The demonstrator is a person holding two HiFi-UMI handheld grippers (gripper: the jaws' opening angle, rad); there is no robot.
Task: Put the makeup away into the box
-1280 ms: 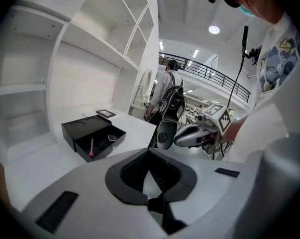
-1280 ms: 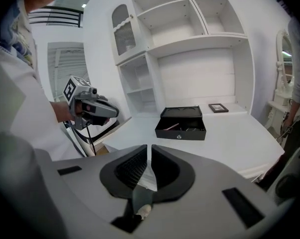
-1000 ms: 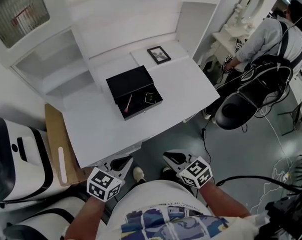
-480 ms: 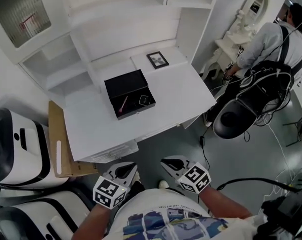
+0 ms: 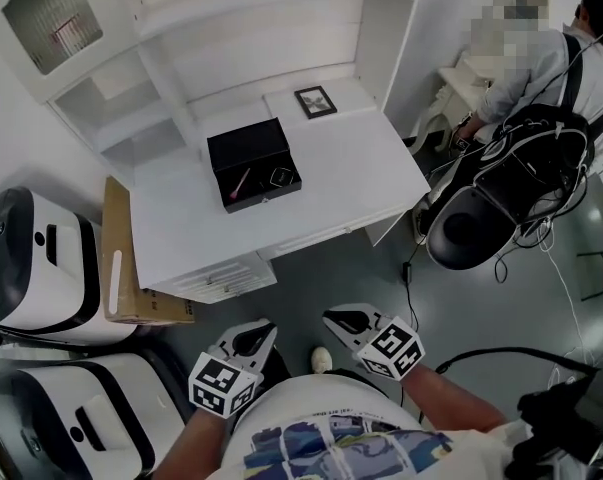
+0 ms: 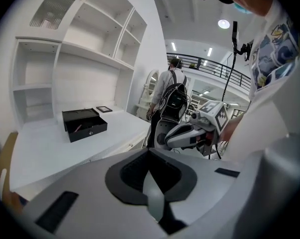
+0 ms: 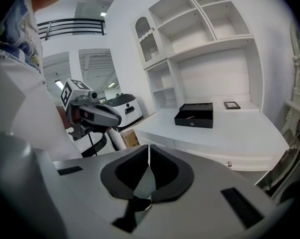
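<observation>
A black box (image 5: 253,163) stands open on the white desk (image 5: 331,183), its lid raised behind it. Inside lie a thin pink makeup item (image 5: 239,183) and a small dark item (image 5: 281,177). Both grippers are held close to the person's body, well short of the desk's front edge and above the grey floor. My left gripper (image 5: 259,334) is shut with nothing in it. My right gripper (image 5: 339,319) is shut and empty too. The left gripper view shows the box (image 6: 84,125) far off, and the right gripper view shows the box (image 7: 194,115) likewise.
A small picture frame (image 5: 315,101) lies behind the box, under white shelves (image 5: 111,118). White machines (image 5: 41,268) and a cardboard sheet (image 5: 121,258) stand left of the desk. At the right are a black chair (image 5: 471,223) and another person (image 5: 551,63), with cables on the floor.
Both grippers and the head have drawn back from the desk, so the desk and box look smaller and farther away. More floor shows between them. The jaws stayed shut.
</observation>
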